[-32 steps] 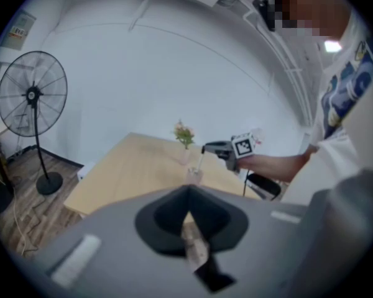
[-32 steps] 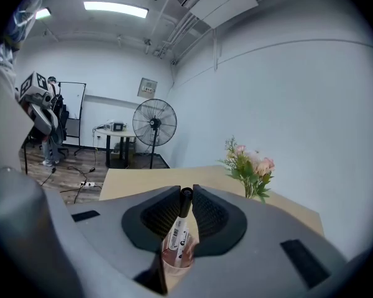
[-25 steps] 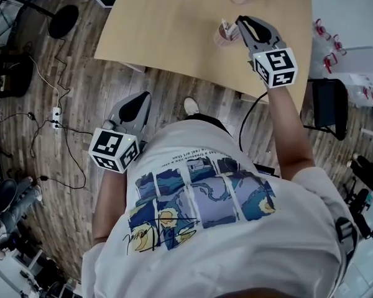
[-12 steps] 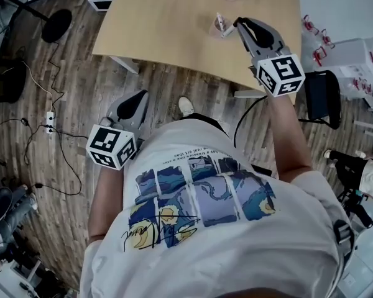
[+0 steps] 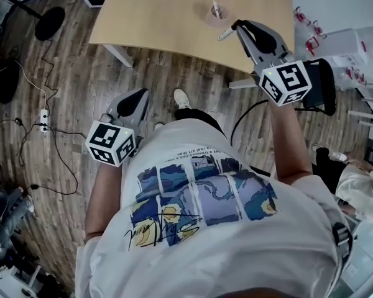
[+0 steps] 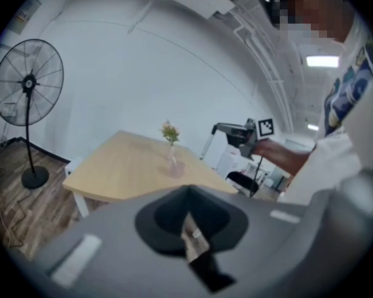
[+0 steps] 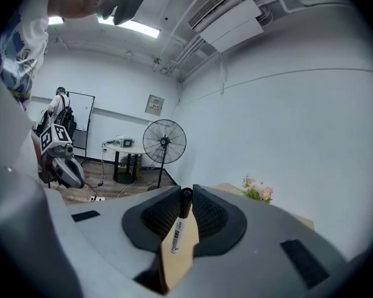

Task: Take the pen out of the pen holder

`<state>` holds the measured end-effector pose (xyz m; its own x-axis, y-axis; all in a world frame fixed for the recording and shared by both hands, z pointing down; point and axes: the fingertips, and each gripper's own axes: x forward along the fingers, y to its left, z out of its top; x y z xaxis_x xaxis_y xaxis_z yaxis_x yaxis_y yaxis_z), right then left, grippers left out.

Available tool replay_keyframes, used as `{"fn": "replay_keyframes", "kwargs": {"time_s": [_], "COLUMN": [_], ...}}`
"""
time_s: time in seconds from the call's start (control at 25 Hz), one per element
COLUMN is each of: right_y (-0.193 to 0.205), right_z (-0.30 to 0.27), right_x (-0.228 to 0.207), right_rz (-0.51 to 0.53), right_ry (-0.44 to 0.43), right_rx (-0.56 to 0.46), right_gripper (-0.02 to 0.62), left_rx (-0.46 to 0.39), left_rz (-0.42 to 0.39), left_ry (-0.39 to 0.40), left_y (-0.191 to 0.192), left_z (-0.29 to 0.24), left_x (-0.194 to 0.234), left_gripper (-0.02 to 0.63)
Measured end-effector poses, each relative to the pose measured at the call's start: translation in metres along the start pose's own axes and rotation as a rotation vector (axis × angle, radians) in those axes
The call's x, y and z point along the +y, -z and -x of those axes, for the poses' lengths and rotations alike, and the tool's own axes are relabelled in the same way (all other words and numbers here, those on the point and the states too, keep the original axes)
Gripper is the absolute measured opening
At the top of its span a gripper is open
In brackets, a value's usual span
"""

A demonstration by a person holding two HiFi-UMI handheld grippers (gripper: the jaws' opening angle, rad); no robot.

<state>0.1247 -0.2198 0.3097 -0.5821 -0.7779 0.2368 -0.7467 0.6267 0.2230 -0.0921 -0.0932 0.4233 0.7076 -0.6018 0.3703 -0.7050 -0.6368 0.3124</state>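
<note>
A pinkish pen holder (image 5: 215, 12) stands on the wooden table (image 5: 161, 11) with a pen still upright in it. My right gripper (image 5: 237, 26) hovers near the table's front edge, to the right of the holder, shut on a white pen with a black cap (image 5: 226, 35). In the right gripper view this pen (image 7: 179, 225) lies gripped between the dark ribbed pads (image 7: 210, 215). My left gripper (image 5: 138, 97) hangs low over the wooden floor, away from the table. Its jaws (image 6: 188, 194) look shut with nothing between them.
A small vase with flowers (image 6: 170, 143) stands on the table behind the holder. A floor fan (image 6: 26, 85) is left of the table, its base (image 5: 50, 22) on the floor with cables and a power strip (image 5: 45, 118). A black chair (image 5: 327, 85) sits at the right.
My right gripper has lifted the pen clear of the holder and drawn it back toward the table's front edge. The left gripper has shifted a little over the floor.
</note>
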Motion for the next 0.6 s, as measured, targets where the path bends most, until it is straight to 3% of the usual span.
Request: {"fn": "replay_keyframes", "kwargs": {"time_s": [0.6], "right_y": [-0.021], "right_z": [0.05], "right_x": [0.074], "right_rz": [-0.015], "right_ry": [-0.042], "right_rx": [0.001], "right_gripper": [0.054], "left_rx": [0.003], "left_rz": [-0.001], "left_ry": [0.072], "left_y": [0.034], "left_z": [0.025], "left_x": [-0.025], "left_gripper": [0.009]}}
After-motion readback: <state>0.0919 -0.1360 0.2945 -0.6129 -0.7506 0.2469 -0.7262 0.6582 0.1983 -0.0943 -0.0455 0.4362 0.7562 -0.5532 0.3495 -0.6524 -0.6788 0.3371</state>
